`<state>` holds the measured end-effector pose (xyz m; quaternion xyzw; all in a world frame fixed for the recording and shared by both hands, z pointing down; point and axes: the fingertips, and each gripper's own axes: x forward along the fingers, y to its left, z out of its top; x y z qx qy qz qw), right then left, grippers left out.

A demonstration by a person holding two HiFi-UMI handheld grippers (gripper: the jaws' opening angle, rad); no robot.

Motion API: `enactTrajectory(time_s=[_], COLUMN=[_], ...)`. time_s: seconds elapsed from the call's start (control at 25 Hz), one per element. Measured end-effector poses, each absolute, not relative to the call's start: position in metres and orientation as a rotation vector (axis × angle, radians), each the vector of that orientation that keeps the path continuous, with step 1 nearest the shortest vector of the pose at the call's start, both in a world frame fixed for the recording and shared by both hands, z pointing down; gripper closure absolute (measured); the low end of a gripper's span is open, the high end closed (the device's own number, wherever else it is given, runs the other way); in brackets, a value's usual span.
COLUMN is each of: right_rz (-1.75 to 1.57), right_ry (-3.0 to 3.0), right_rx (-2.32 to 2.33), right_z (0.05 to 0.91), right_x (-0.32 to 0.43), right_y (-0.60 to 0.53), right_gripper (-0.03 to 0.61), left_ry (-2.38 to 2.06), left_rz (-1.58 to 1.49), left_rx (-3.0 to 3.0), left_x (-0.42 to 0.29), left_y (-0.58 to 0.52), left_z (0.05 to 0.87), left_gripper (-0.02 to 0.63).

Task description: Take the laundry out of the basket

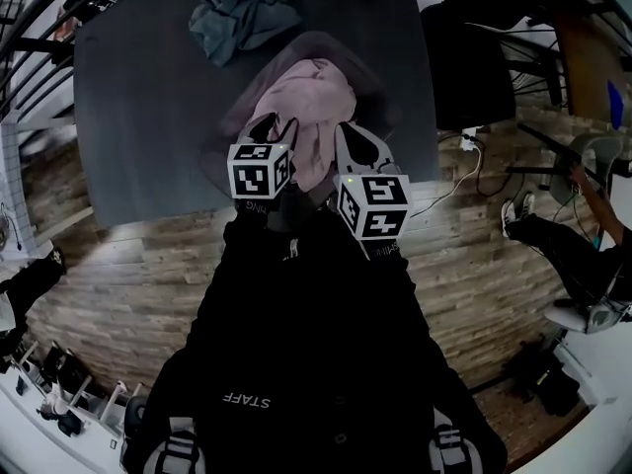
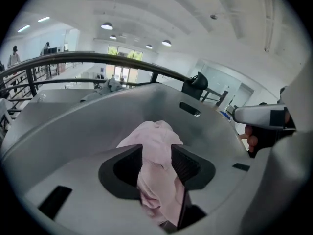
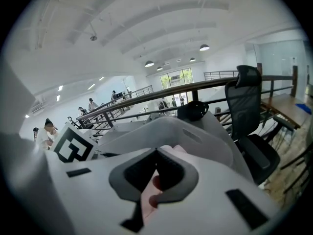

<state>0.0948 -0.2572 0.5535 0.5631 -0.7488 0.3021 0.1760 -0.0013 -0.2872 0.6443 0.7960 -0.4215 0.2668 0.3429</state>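
Observation:
A grey laundry basket (image 1: 380, 107) stands on a dark table (image 1: 128, 117) with a pale pink garment (image 1: 316, 102) heaped inside. Both grippers are at its near rim. In the left gripper view, the left gripper (image 2: 156, 163) has its jaws a little apart, and a fold of the pink garment (image 2: 154, 141) runs between them above the basket's wall (image 2: 98, 121). The right gripper (image 3: 156, 153) has its tips together, pinching pink cloth (image 3: 149, 199). In the head view the left gripper (image 1: 276, 126) and right gripper (image 1: 360, 146) flank the garment.
A grey-blue garment (image 1: 242, 8) lies bunched on the table beyond the basket. A black office chair (image 3: 249, 116) stands to the right, with a railing behind. Cables (image 1: 464, 166) trail over the wood floor, and a person (image 1: 583, 245) sits at the far right.

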Motion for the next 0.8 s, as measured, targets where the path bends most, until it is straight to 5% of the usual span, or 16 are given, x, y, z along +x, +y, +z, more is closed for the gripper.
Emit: enactTrajectory(time_s=[0.48, 0.8], right_rz=[0.874, 0.882], right_ry=[-2.131, -2.137], right_rx=[1.531, 1.524], right_z=[0.568, 0.57], right_x=[0.098, 0.099], right_y=[-0.275, -0.276], right_gripper=[0.565, 0.563], left_ry=[-0.998, -0.926], left_rz=[0.807, 0.897], left_rx=[1.994, 1.932], left_x=[0.006, 0.012], left_y=[-0.307, -0.306], left_z=[0.716, 0.755], left_gripper=[0.094, 0.041])
